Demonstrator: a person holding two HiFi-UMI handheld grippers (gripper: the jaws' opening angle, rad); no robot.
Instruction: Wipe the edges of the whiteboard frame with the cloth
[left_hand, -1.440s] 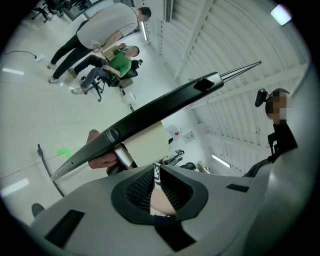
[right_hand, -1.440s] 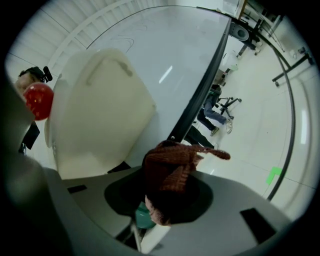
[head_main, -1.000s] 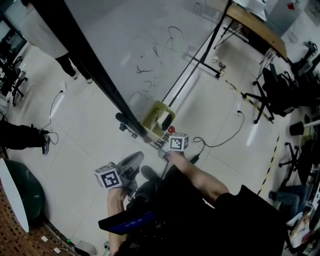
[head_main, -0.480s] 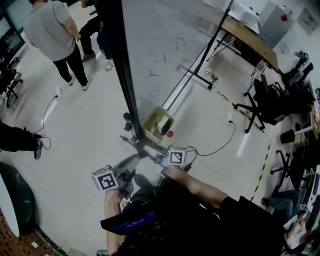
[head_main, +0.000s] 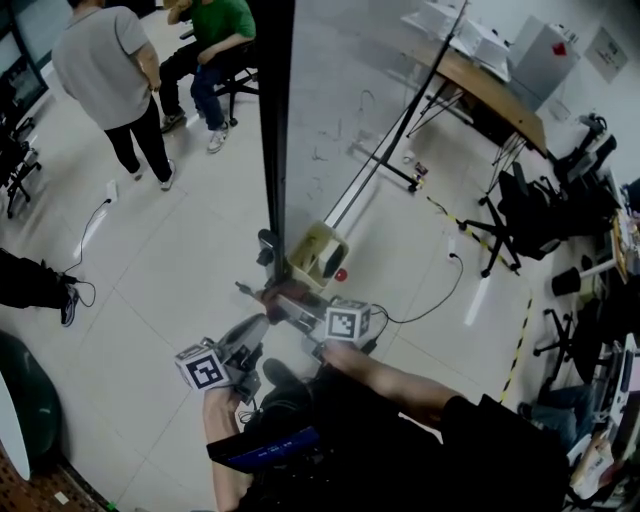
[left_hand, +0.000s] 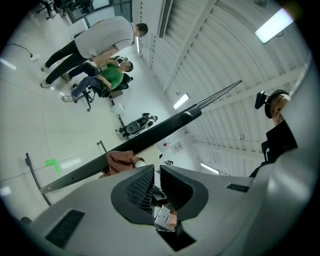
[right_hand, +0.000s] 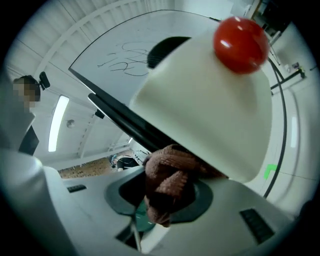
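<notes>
The right claw (right_hand: 166, 197) grips the cloth (right_hand: 170, 172) at the black frame (head_main: 275, 150), which runs toward 12 o'clock. The left claw (left_hand: 156, 181) looks closed and empty.

Rust-brown terry cloth (right_hand: 170, 182), bunched into a wad, pressed against the lower end of the black whiteboard frame (head_main: 275, 120).

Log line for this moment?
right tool: shut on brown cloth | cloth: against black whiteboard frame edge | left tool: shut, empty
</notes>
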